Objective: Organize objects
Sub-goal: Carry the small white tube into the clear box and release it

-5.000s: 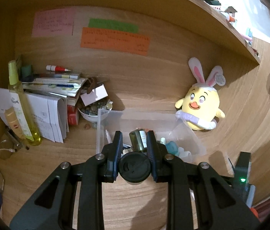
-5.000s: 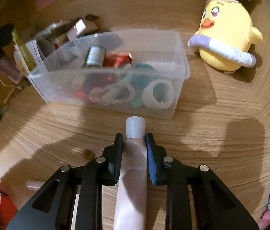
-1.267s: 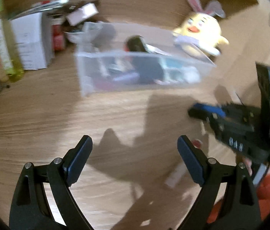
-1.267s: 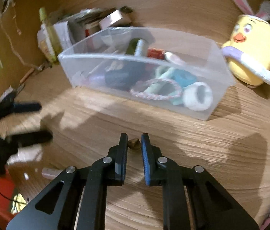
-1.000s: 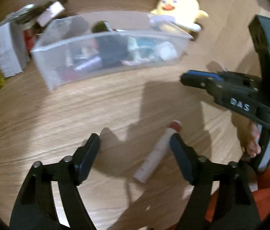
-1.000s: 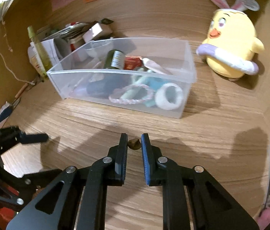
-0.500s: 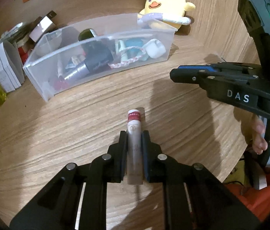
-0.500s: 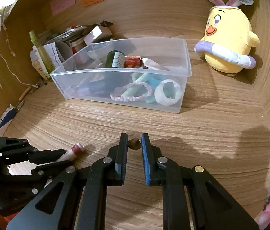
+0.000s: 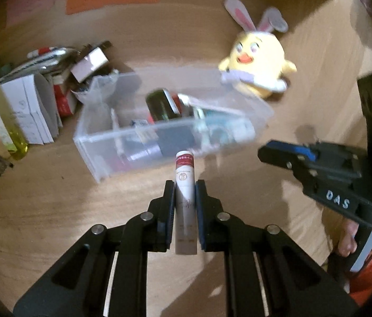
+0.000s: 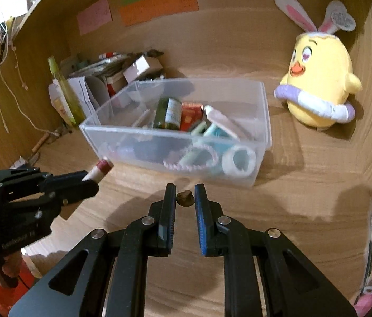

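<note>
The left hand-held gripper is clenched on a slim pale tube with a red band near its cap; its jaws have just been closing, and the tube now sits pinched between the pads, off the surface. The tube's long axis runs along the fingers, cap end forward, and that cap points straight at the near wall of the clear bin, which lies just ahead and a little below. In the right wrist view the same tube shows at the left, its cap close to the bin's near left corner but short of the rim. The right hand-held gripper is clamped on a small brown lump, held at the fingertips, with the bin's near wall directly ahead of it. Both arms face the bin from the near side; the left one looks slightly closer to the rim. The coming move, as I judge it, is to carry each item forward over the near wall, so the tube's cap must clear that rim before the jaws let go
</note>
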Demonstrator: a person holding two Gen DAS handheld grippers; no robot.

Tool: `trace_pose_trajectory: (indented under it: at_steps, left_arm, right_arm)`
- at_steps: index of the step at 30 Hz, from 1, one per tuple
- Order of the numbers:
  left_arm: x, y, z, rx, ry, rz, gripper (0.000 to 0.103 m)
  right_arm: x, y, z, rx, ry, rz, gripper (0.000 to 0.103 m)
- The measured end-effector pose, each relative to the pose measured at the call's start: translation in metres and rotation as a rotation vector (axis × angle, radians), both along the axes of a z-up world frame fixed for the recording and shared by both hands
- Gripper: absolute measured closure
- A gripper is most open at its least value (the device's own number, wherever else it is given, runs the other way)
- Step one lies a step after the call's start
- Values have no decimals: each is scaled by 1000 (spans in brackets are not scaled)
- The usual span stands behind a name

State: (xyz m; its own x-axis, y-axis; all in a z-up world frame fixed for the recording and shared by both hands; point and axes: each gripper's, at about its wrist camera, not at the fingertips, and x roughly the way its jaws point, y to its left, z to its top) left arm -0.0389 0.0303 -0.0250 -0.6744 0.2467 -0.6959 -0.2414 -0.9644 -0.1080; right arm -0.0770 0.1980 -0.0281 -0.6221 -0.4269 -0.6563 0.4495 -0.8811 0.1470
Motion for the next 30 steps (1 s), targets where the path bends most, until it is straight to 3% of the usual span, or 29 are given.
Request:
trace_pose_trajectory:
  at_steps: [9,14,22,30]
  left_arm:
    - [-22,-19,31,55,91,67,89]
    - [-35,-22,41,32,147,132,89]
    - [-67,-26,39,55,121,162,89]
    - [-98,-28,24,83,54,159,89]
  right_arm:
    - [-16,-8,29,-23,78,-1,90]
    - [-28,-10,42,-29,112,-3,90]
    - [-51,-21,55,-26,148,14,90]
    - [-85,-36,30,12,83,10,90]
